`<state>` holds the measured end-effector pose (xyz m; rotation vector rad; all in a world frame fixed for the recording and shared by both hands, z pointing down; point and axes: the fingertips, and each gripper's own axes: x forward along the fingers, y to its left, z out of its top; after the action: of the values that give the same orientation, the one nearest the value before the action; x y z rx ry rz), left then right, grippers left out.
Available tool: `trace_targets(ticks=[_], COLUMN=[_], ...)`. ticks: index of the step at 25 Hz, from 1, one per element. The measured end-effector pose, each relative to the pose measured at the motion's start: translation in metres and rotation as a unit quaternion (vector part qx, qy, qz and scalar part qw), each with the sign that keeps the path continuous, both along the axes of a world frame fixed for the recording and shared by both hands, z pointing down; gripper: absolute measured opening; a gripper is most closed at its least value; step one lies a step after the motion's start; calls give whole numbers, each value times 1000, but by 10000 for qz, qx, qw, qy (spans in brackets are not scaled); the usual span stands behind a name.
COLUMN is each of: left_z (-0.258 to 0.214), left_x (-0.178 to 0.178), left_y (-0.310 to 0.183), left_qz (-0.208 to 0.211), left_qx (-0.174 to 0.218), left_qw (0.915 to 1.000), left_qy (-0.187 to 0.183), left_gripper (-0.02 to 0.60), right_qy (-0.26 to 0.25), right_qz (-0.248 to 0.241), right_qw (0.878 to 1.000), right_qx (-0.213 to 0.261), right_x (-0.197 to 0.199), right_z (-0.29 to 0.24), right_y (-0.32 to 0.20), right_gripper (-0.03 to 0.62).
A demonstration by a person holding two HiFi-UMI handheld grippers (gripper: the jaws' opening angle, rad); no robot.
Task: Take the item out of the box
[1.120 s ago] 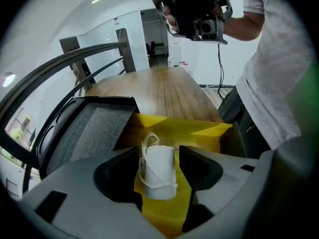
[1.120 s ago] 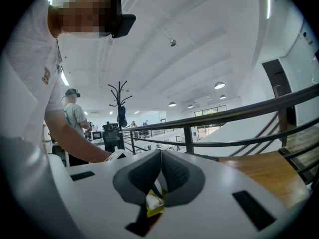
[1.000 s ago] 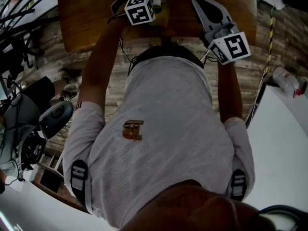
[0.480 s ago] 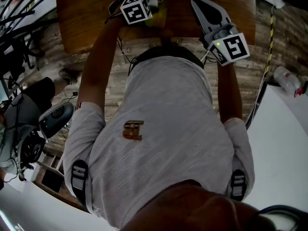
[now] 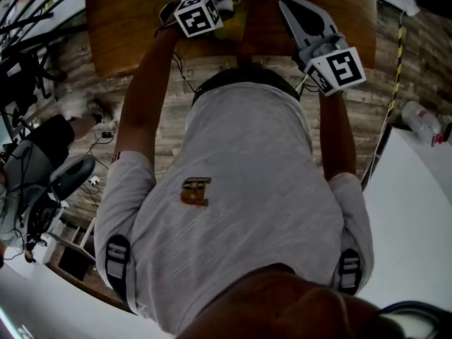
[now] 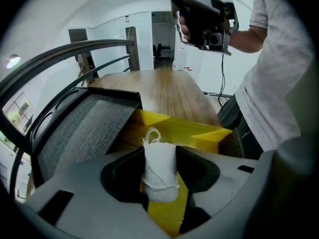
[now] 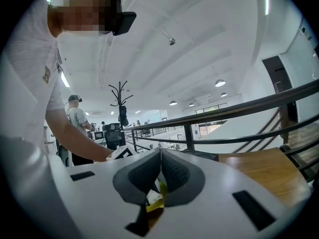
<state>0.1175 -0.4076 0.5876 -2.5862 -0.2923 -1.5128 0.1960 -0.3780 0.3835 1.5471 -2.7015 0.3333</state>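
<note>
Currently the left gripper is tipped down over an open yellow box at the near edge of the wooden table. Jaws are wide but closing. A white wound roll stands upright between them, loose thread ends sticking up from its top. Dark gap on both sides of the roll, so the pads are not pressing on it. The jaw bodies cover the roll's base; it looks to be standing inside the box, can't confirm.

A grey textured panel slopes just left of the box, touching its edge. A dark curved railing runs behind it.

The right gripper is held up over the table to the right of the box. Jaws are together at the tips with nothing gripped. Only a sliver of yellow and white shows through the gap below the pads.

In the head view the person's torso and the marker cube block almost the whole box.

Also around: a coat stand, a second person, a plastic bottle on a white surface, and the plank floor.
</note>
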Motion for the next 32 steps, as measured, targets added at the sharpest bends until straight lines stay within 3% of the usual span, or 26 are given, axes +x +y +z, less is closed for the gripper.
trace_targets(ticks=[6,13,19,23,32], left_z=[-31,-77,-131,-161,-226], left_x=[7,10,18,13,5], left_y=[-4,-7,-2,-4,-6], left_qz=[-523,-1207,-1631,-1875,-2364], left_qx=[-83,-290,-391,-296,-93], left_qw=[9962,9773,9435,9214,8501], left_qy=[695,1718,2857,3392,4704], left_gripper=[209,209,209,209,208], right_qy=[95,138,124,127,70], right_qz=[-162,-322,-442,-524,-666], right_qw=[9998,9994,9989,9984,9971], right_qx=[-8,58,129,187,358], right_x=[-6,-19,-27,-35,-43], right_z=[-1,-9,-18,-24,-39], right_y=[-2,-6,-8,-10,-10], right_gripper=[32,32,32,32,32])
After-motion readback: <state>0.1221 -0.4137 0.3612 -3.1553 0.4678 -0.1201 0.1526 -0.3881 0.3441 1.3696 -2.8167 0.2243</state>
